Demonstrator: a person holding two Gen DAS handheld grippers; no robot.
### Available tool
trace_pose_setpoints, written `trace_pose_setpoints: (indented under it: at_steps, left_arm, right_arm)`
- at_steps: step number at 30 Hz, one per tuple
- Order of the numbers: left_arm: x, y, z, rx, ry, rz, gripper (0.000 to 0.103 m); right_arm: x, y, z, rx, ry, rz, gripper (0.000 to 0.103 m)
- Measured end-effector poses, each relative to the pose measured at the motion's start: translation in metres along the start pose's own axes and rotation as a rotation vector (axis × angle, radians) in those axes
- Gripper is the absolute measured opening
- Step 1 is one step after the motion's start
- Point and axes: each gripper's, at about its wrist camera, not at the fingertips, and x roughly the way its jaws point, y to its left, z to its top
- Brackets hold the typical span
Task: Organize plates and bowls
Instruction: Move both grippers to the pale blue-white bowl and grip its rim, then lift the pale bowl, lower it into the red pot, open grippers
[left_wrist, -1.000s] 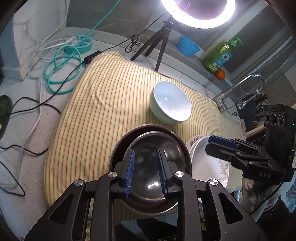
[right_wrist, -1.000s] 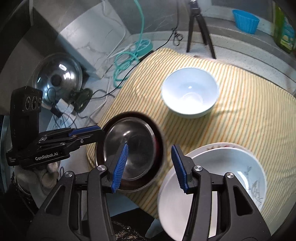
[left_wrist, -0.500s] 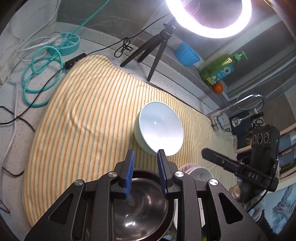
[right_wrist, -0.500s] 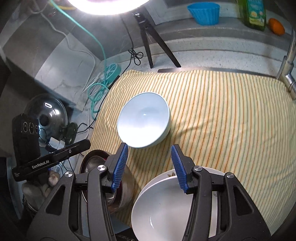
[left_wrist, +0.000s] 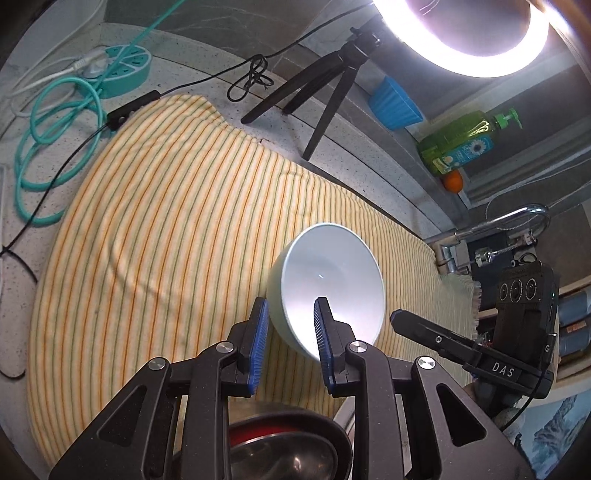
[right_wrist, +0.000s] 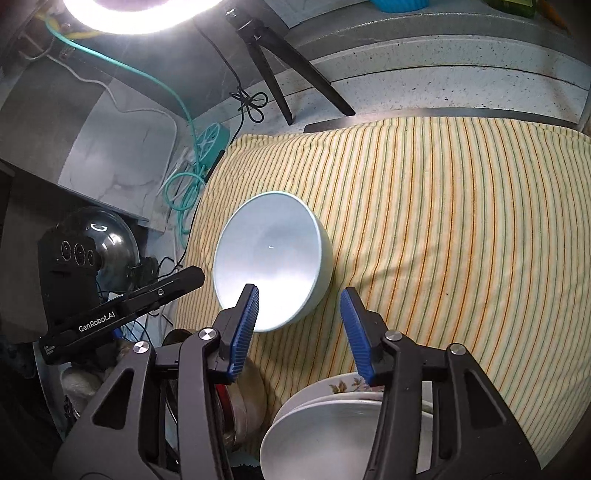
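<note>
A pale blue bowl (left_wrist: 328, 284) stands on the striped cloth (left_wrist: 166, 240); it also shows in the right wrist view (right_wrist: 271, 258). My left gripper (left_wrist: 290, 332) is open and empty, its jaws astride the bowl's near left rim. My right gripper (right_wrist: 299, 325) is open and empty, just short of the bowl's near right side. A steel bowl in a dark red plate (left_wrist: 284, 454) lies under the left gripper. White plates, one flowered (right_wrist: 343, 428), lie under the right gripper.
A ring light on a black tripod (left_wrist: 325, 85) stands behind the cloth. A teal power strip and cables (left_wrist: 74, 92) lie at far left. A blue cup (left_wrist: 393, 105), green soap bottle (left_wrist: 461, 142) and tap (left_wrist: 495, 229) are at right.
Both grippers have moved forward from over the steel bowl and white plates to the pale blue bowl, which now sits at their fingertips. The jaws stay open.
</note>
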Motion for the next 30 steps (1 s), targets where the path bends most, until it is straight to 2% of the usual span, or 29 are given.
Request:
trace_pose_setpoints:
  at_steps: [4, 7, 12, 17, 30]
  left_arm:
    - [0.008, -0.001, 0.004, 0.004, 0.012, 0.001, 0.023]
    - [0.012, -0.001, 0.005, 0.007, 0.02, 0.005, 0.023]
    - [0.019, 0.001, 0.007, 0.006, 0.027, 0.012, 0.023]
    - [0.02, -0.002, 0.006, 0.012, 0.028, 0.013, 0.021]
    - [0.014, -0.009, 0.004, 0.023, 0.007, 0.021, 0.023]
  right_arm:
    - [0.006, -0.002, 0.004, 0.002, 0.009, 0.0, 0.04]
    - [0.011, -0.003, 0.007, -0.005, 0.014, -0.015, 0.031]
    - [0.018, -0.006, 0.011, -0.008, 0.02, -0.034, 0.029]
    - [0.024, -0.005, 0.012, -0.02, 0.037, -0.038, 0.021]
    - [0.022, 0.003, 0.01, -0.063, 0.032, -0.077, 0.02]
